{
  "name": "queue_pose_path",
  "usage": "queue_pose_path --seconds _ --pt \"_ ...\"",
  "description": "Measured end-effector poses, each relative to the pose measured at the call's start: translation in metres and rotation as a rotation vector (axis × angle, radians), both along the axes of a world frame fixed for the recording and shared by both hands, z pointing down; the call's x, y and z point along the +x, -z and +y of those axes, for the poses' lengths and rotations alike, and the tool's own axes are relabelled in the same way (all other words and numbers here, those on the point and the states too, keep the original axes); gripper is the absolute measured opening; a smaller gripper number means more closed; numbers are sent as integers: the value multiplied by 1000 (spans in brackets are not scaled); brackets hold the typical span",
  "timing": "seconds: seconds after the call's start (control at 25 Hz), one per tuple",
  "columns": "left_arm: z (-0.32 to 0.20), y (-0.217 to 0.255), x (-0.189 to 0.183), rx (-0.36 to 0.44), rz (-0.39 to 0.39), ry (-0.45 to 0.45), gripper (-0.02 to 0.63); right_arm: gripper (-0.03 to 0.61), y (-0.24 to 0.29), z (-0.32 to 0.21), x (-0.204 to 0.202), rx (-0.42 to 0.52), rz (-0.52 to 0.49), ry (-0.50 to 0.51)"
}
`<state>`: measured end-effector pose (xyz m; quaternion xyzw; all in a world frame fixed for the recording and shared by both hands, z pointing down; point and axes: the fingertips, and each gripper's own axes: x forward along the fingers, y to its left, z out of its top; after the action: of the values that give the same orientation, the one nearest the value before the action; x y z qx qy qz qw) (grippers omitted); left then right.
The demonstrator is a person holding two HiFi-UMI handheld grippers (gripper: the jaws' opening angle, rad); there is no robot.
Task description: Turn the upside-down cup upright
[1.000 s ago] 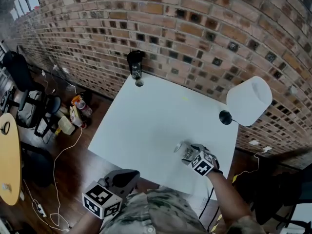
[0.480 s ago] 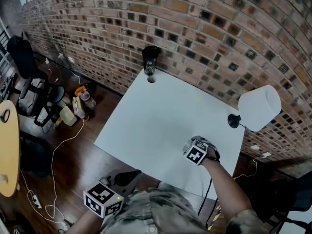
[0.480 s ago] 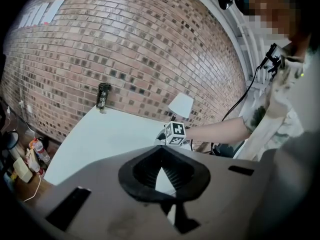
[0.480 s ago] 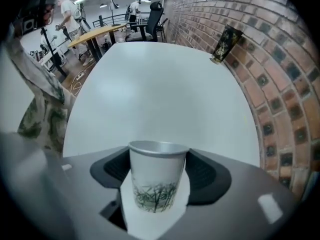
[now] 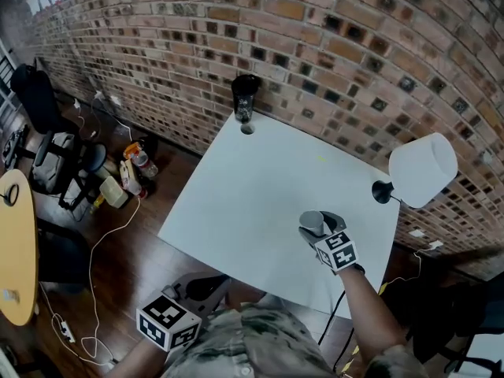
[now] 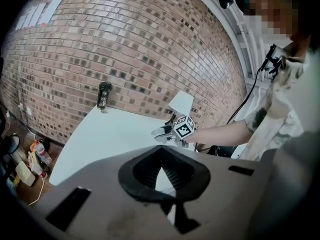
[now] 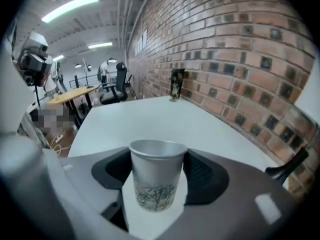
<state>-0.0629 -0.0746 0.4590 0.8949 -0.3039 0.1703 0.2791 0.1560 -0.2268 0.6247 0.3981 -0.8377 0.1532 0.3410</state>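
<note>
Right gripper has its jaws clamped on the cup, mouth-up over the bench's near right corner, so we reckon we just lower and release; left gripper jaws together, empty.

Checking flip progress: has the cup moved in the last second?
Yes. The cup, in the right hand-held gripper, has turned mouth-up and sits slightly nearer the lamp base.

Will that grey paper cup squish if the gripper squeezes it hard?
Probably, a bit. The grey paper-looking cup with a leafy print looks thin-walled, so the right hand-held gripper clamping its sides could dent it. It narrows toward the base, so a push may tip it easily.
</note>
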Motion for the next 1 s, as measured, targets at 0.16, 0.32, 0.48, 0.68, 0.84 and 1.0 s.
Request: queue_pose_path --seconds 0.16,0.32,0.48,0.68,0.84,1.0 --pt "1 0 5 -3 -31 -35 6 306 9 -3 7 130 -188 -118" --pt "3 -3 8 -13 -62 -68 6 304 2 1 12 194 -221 -175" --pt "-1 -3 13 -13 -77 -87 6 302 -3 5 12 226 -227 -197" --pt "-2 -4 27 -17 -76 -123 6 306 -2 11 21 267 -249 -237" --pt "0 -6 36 -20 -75 -142 6 318 -5 22 19 278 -208 -217" --pt "-2 -5 47 -22 -63 -158 6 321 -6 30 24 276 -193 -222"
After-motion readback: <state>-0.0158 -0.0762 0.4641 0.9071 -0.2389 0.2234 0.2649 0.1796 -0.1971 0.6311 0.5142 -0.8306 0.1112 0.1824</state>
